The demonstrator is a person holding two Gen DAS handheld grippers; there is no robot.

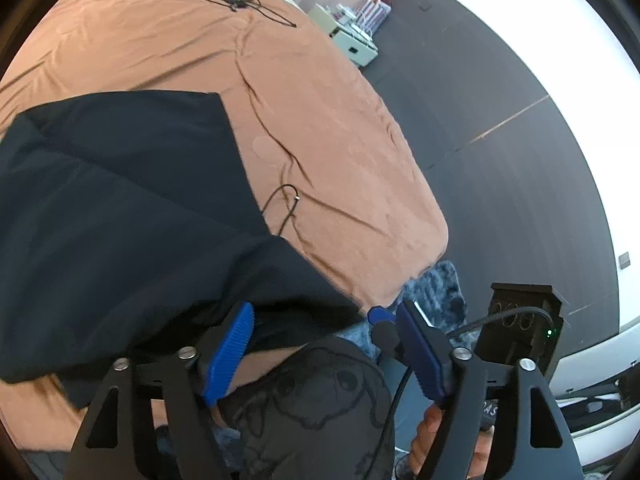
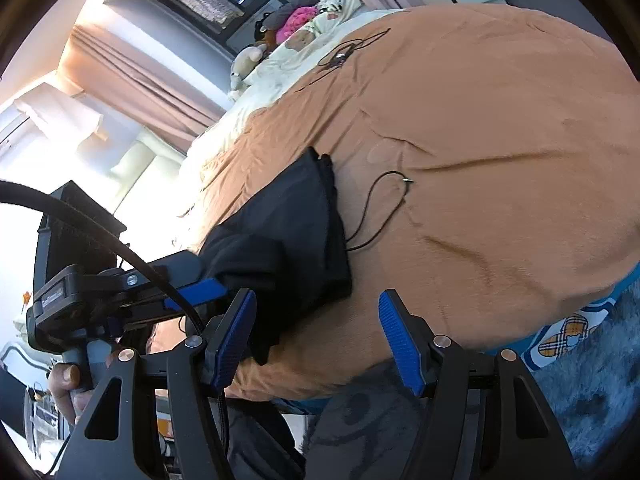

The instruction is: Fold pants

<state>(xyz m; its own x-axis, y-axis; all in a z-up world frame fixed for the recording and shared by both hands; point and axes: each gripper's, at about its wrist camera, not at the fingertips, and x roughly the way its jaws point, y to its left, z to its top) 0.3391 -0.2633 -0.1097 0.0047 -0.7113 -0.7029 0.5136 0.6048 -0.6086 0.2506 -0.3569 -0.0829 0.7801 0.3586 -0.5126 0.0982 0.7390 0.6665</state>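
Pants [image 1: 120, 200] folded on bed [image 1: 320, 120]. Left gripper [image 1: 320, 356] jaws spread, empty; right gripper [image 2: 316, 340] jaws spread too. Next likely: regrasp hem, fold again.

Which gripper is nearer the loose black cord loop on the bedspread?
Hard to call. Left gripper and right gripper both hang open at the bed's near edge, short of the cord loop, with the dark pants beside it.
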